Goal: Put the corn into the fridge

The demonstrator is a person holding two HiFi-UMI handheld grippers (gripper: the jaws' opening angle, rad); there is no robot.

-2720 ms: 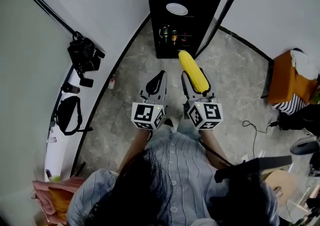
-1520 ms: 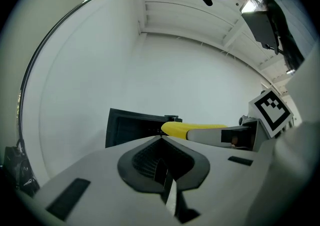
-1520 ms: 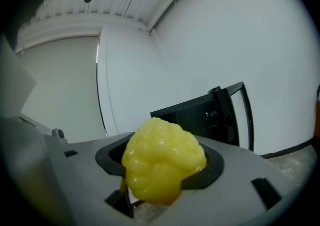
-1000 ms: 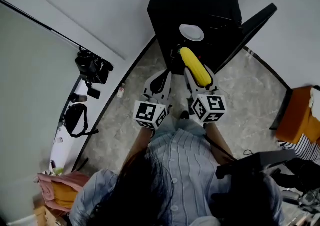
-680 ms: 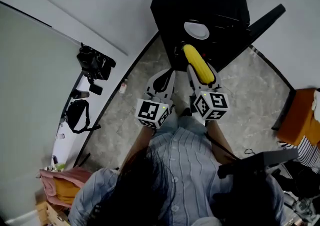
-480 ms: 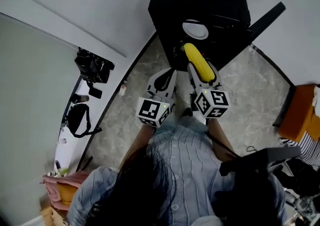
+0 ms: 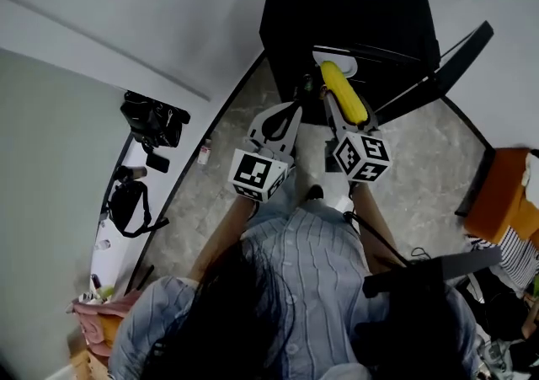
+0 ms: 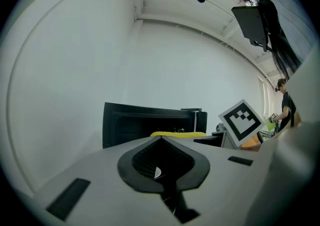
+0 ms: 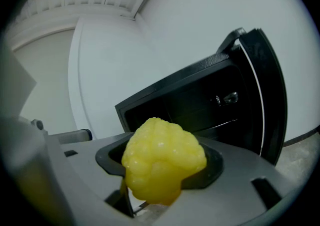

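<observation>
My right gripper [image 9: 159, 177] is clamped on the corn [image 9: 162, 162]. The cob sticks out forward past the jaws, its blunt yellow end facing the lens. My left gripper [image 7: 285, 120] is just beside it, jaws closed together with nothing between them, pointing toward the fridge [image 7: 354, 8].

From the head view, the corn's tip is at the mouth of the open fridge and overlaps a white plate [image 7: 349, 67] on a shelf inside. I cannot tell whether the tip touches the plate or has passed the opening. The cob hides most of the plate. The inside of the fridge is dark, and in the right gripper view I make out only a shelf edge and one small shiny thing. The door [image 7: 450, 54] stands open to the right.

The floor [image 7: 210, 201] is grey mottled stone, and the wall [image 7: 168, 16] is plain white. Black camera gear [image 7: 153, 120] lies by the left wall, well apart from the fridge. An orange thing [image 7: 497, 201] is cut off at the right edge. My striped shirt [image 7: 312, 269] fills the lower frame.
</observation>
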